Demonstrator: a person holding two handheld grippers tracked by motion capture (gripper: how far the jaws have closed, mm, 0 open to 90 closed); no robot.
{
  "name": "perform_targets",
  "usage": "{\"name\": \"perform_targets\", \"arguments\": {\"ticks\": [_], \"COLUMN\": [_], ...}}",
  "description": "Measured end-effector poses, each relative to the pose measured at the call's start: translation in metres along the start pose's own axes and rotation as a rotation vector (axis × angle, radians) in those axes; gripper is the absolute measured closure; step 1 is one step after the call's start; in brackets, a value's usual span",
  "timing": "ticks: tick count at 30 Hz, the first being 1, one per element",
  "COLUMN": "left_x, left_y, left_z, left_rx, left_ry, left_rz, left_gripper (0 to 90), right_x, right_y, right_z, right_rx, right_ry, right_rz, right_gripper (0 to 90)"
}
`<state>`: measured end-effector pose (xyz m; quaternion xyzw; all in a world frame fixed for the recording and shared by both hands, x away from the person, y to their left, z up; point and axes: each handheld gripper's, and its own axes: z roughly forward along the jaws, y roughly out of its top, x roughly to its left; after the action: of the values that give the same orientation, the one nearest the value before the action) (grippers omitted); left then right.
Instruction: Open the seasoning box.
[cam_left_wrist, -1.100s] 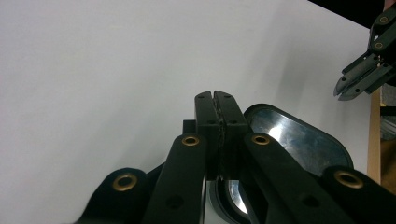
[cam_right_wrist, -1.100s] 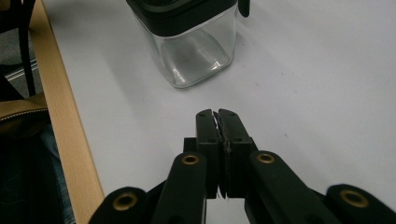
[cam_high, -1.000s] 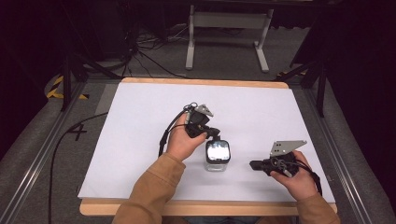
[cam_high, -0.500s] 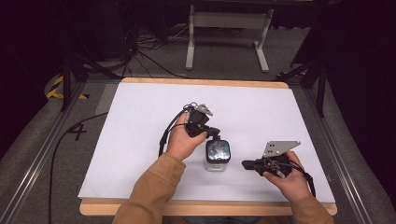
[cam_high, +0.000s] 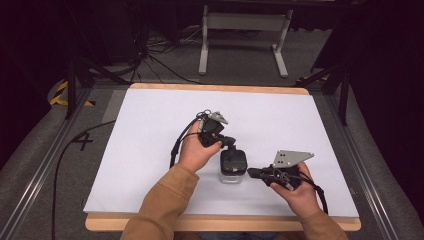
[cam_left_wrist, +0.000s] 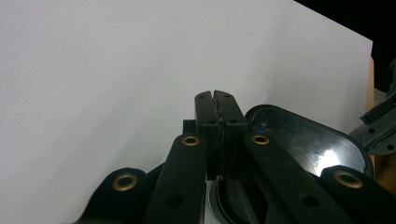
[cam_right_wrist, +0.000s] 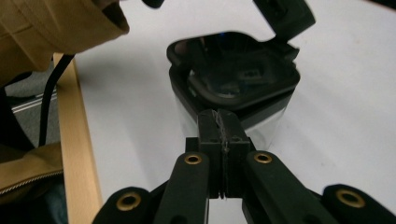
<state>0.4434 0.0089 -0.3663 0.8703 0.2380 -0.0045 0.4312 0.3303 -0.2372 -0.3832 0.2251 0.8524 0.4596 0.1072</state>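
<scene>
— High view first: where's the container?
— Near the table's front edge, between both hands, long axis running away from the person.
— Which tool is closer?
— Left gripper sits at its far end, over the dark lid; right gripper points in from just beside its right side. A judgement: about equally near.
— Jaws?
— Both pairs pressed together, gripping nothing.

White table surface with a pale wood edge. Centre frame, a clear container wears a glossy black lid. Black grippers, left and right, brass rivets. Tan sleeves. Grey plate, right of centre.
</scene>
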Motion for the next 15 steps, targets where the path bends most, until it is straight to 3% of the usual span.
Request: {"name": "perform_targets", "arguments": {"ticks": [3,15], "left_x": [-0.0013,-0.0025], "left_y": [0.0,-0.0006], "left_z": [-0.0005,-0.0005], "left_rx": [0.002,-0.002], "left_ry": [0.006,0.014], "left_rz": [0.001,-0.004], "left_gripper": [89.6,89.4], "right_x": [-0.0002,0.0017], "right_y": [0.0006,-0.0018], "right_z": [0.001,0.0088], "right_rx": [-0.018,0.048], "right_ry": [-0.007,0.02], "right_rz": [0.006,0.009], "right_gripper": [90.0,90.0]}}
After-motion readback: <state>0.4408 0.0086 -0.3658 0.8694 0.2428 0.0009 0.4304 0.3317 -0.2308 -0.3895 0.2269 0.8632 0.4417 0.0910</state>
